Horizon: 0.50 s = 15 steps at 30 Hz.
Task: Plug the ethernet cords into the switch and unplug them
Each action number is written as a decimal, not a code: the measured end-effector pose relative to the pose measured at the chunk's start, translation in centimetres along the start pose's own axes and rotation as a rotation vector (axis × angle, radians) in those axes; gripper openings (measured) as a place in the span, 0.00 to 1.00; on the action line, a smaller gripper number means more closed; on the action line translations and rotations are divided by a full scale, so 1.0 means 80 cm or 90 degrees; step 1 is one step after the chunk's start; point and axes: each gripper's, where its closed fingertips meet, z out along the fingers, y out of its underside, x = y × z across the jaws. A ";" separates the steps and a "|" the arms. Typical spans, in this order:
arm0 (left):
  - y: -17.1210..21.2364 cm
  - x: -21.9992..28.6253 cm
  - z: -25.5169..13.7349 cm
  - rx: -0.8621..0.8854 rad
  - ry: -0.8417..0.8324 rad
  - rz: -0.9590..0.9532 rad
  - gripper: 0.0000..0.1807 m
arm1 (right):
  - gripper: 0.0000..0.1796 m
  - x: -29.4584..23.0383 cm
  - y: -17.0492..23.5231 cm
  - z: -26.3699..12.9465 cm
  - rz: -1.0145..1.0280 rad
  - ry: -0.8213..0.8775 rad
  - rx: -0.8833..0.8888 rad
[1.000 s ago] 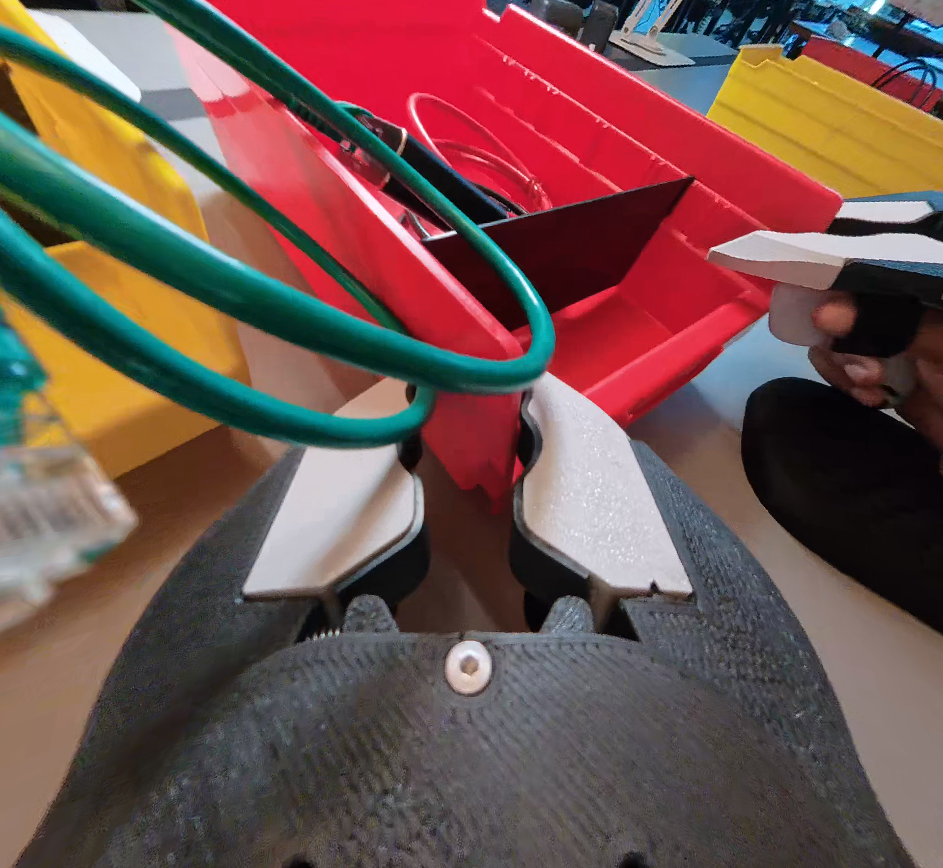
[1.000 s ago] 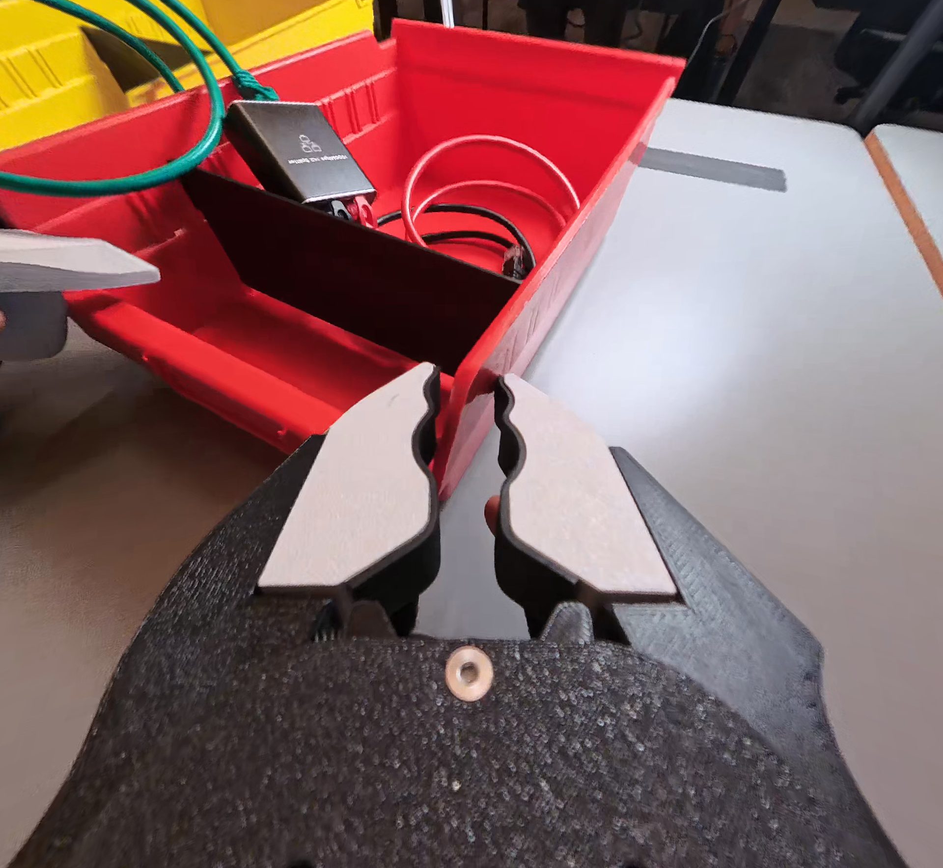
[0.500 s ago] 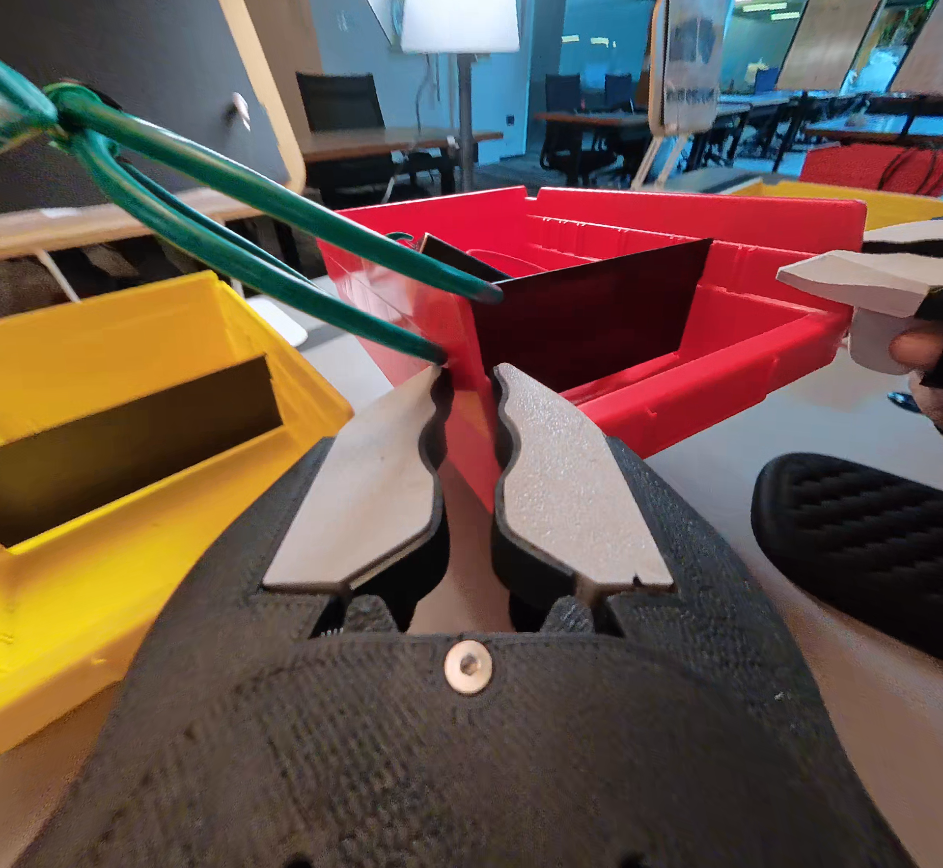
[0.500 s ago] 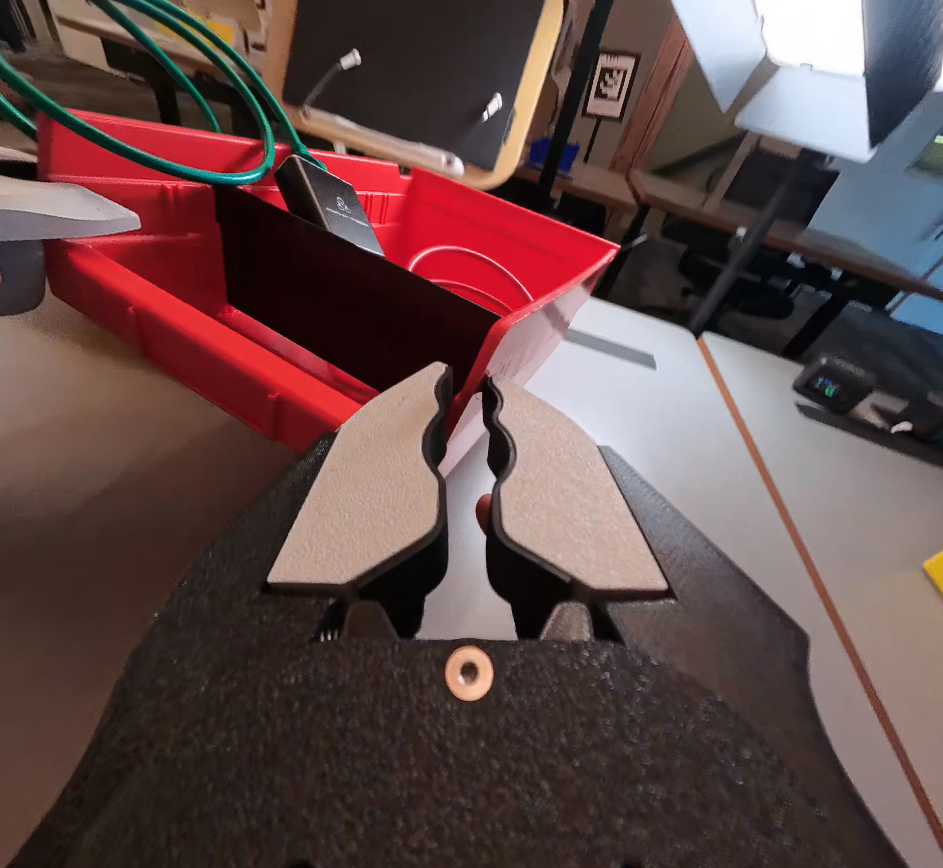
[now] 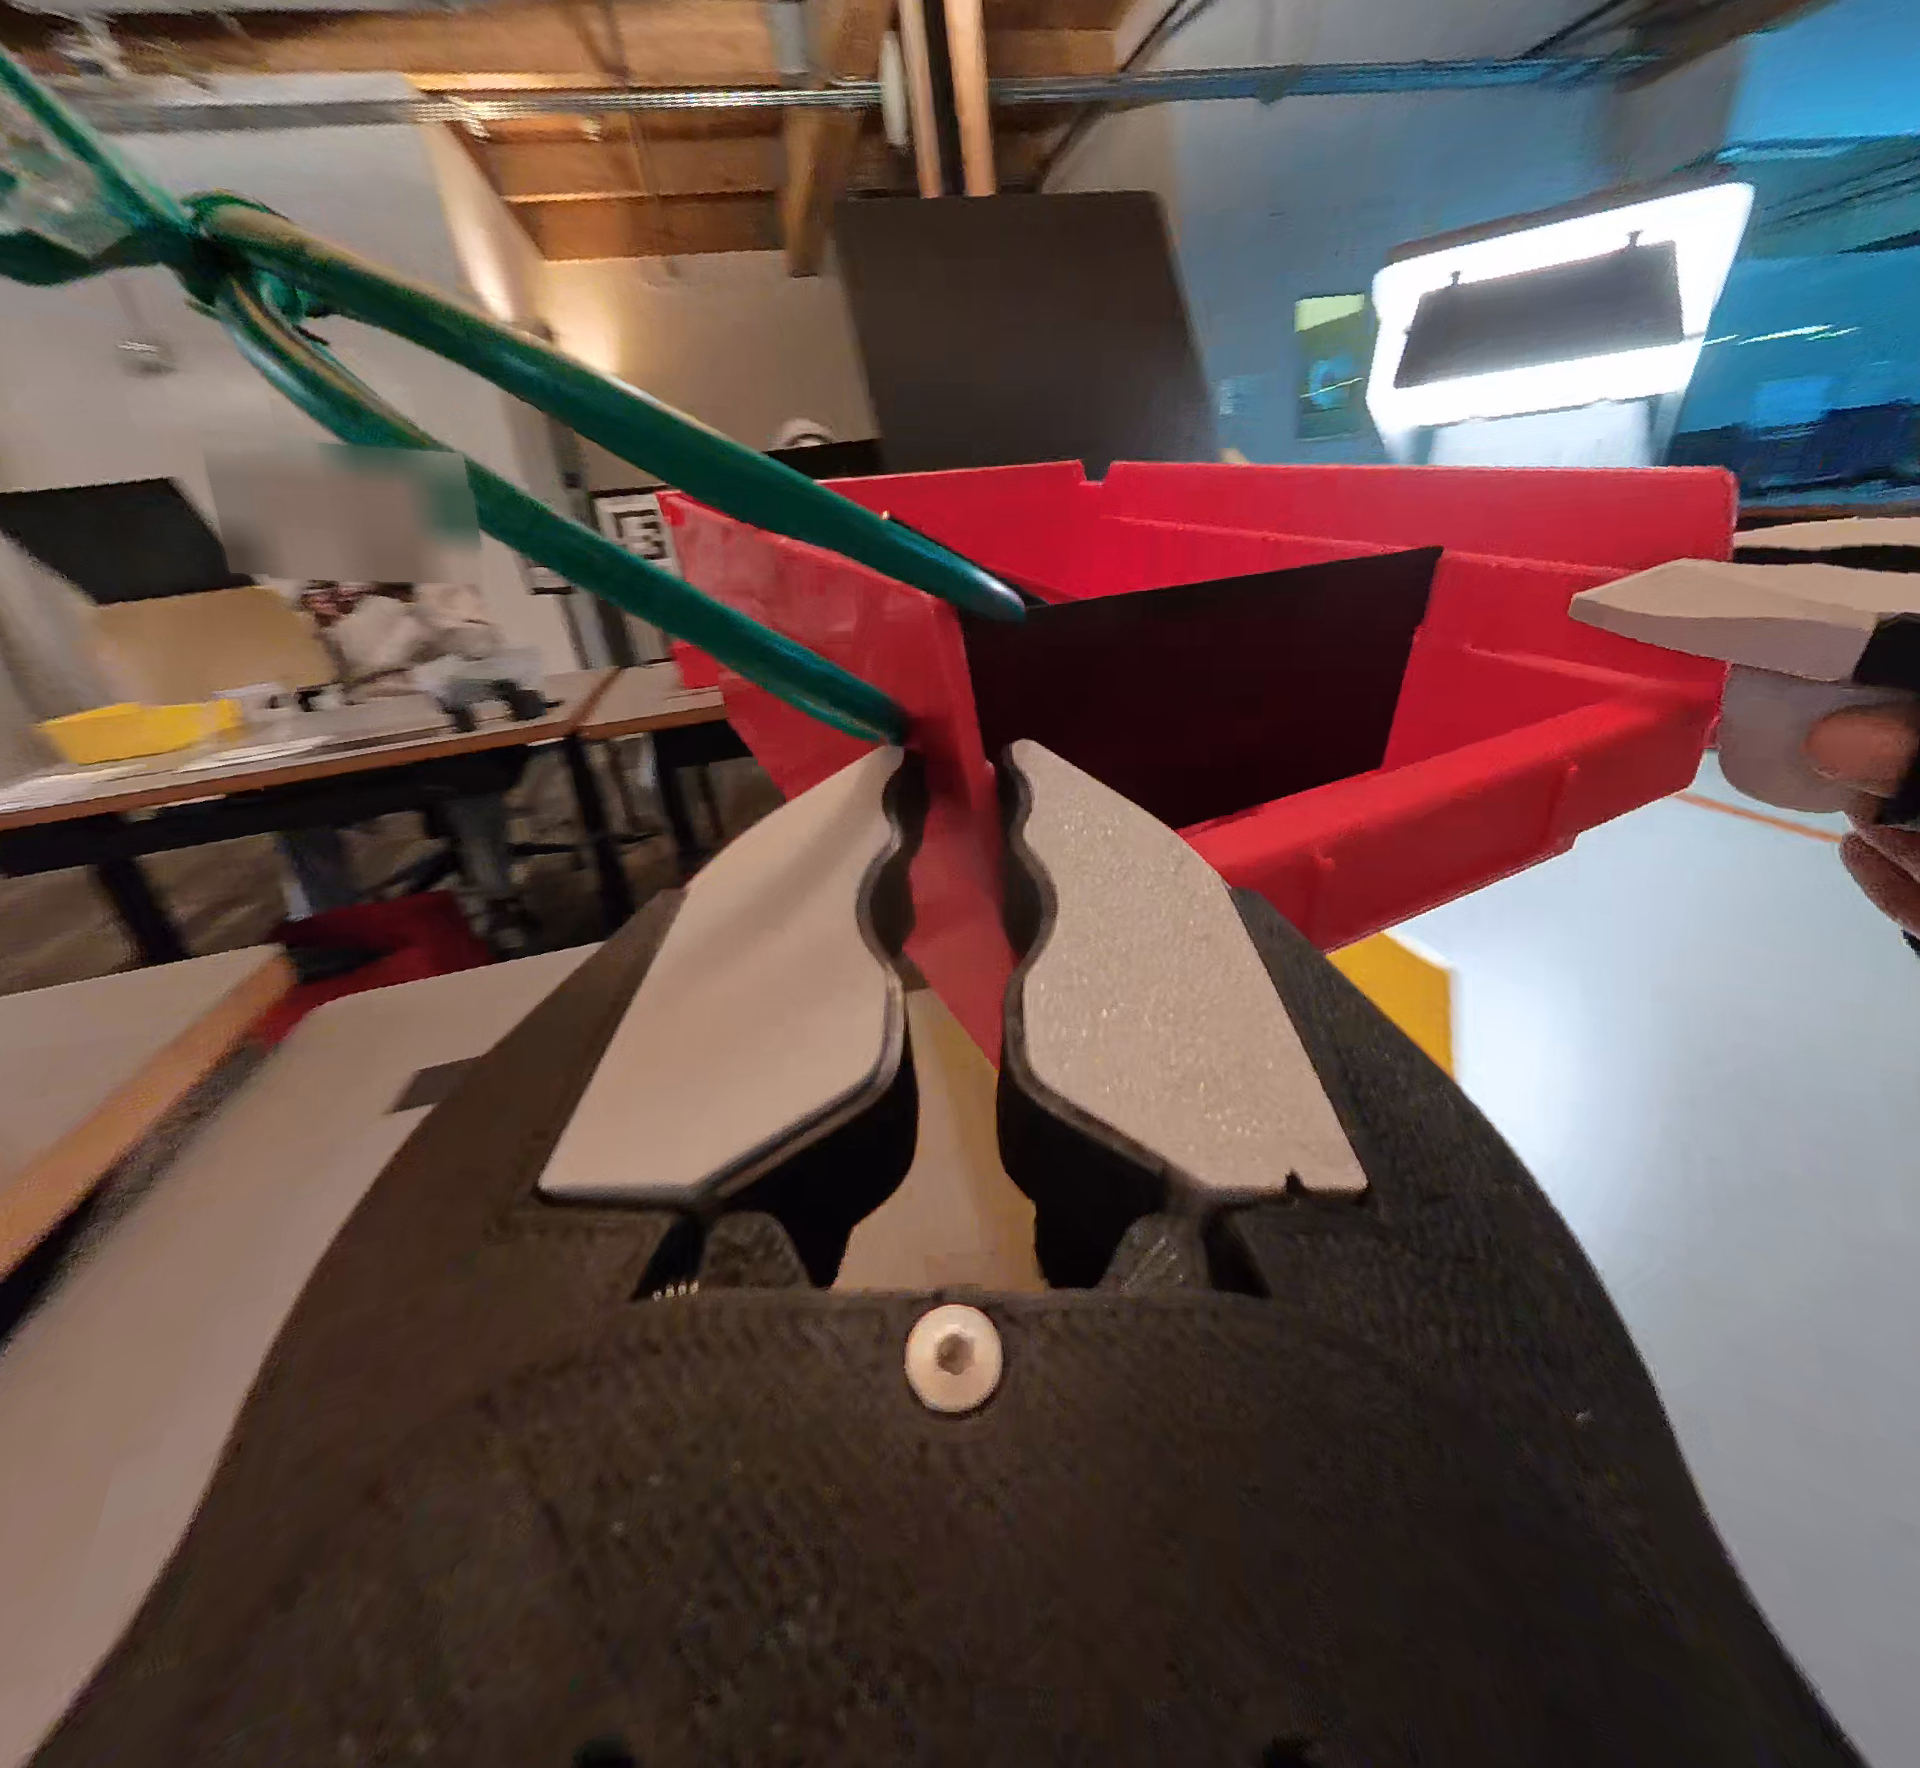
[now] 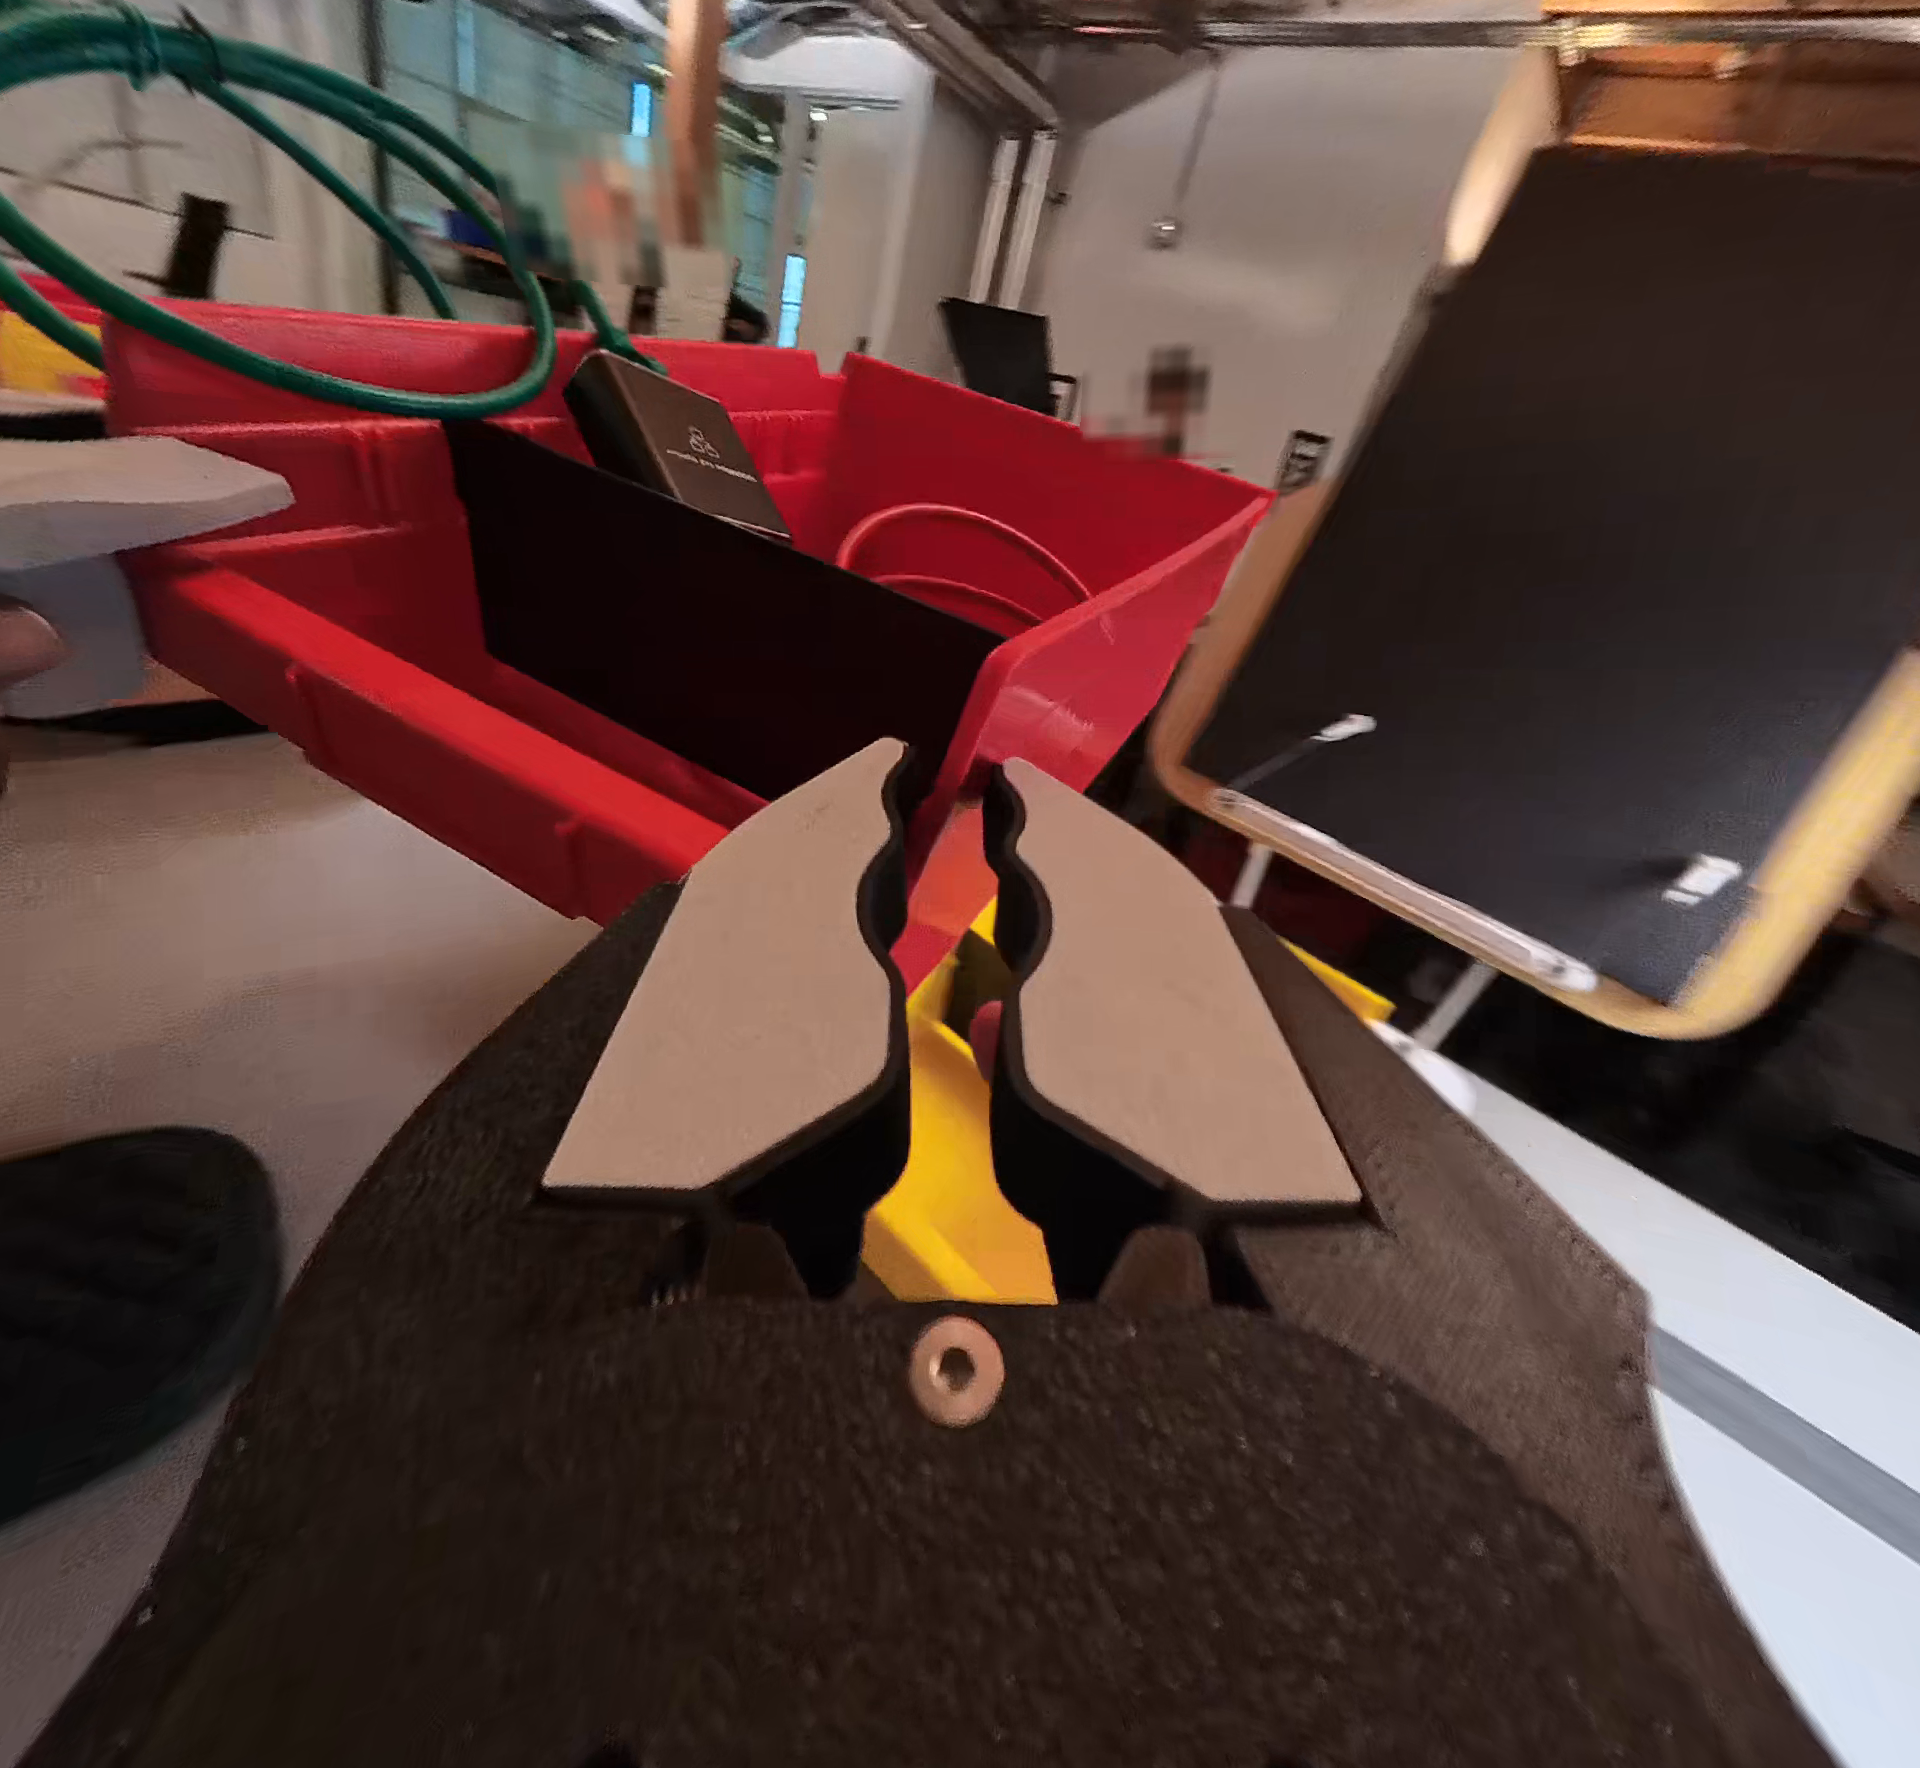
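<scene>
A red bin holds a black switch, a coiled red cord and a black divider. A bundled green ethernet cord runs from the upper left down into the bin; it also shows in the right wrist view. My left gripper is shut on the bin's left front corner wall. My right gripper is shut on the bin's right front corner wall. The bin is held up off the table. Each view shows the other gripper's finger at its edge.
A yellow bin lies below the raised red bin. The pale table is underneath. A black panel with a wooden rim stands close on the right. Tables and blurred people are far behind. My hands' fingertips stand some 15 centimetres from each other.
Both grippers have stayed shut on the red bin's corners and have risen and tilted upward with it. The views now show the ceiling, and the yellow bin has dropped below.
</scene>
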 end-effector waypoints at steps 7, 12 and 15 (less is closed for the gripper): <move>0.071 -0.128 -0.067 -0.069 -0.098 0.035 0.07 | 0.06 -0.129 0.090 0.112 0.087 -0.123 -0.077; 0.149 -0.154 -0.082 -0.067 -0.078 -0.020 0.04 | 0.06 -0.175 0.195 0.129 0.112 -0.147 -0.161; 0.205 -0.151 -0.078 -0.140 -0.077 -0.019 0.03 | 0.06 -0.165 0.222 0.127 0.069 -0.102 -0.174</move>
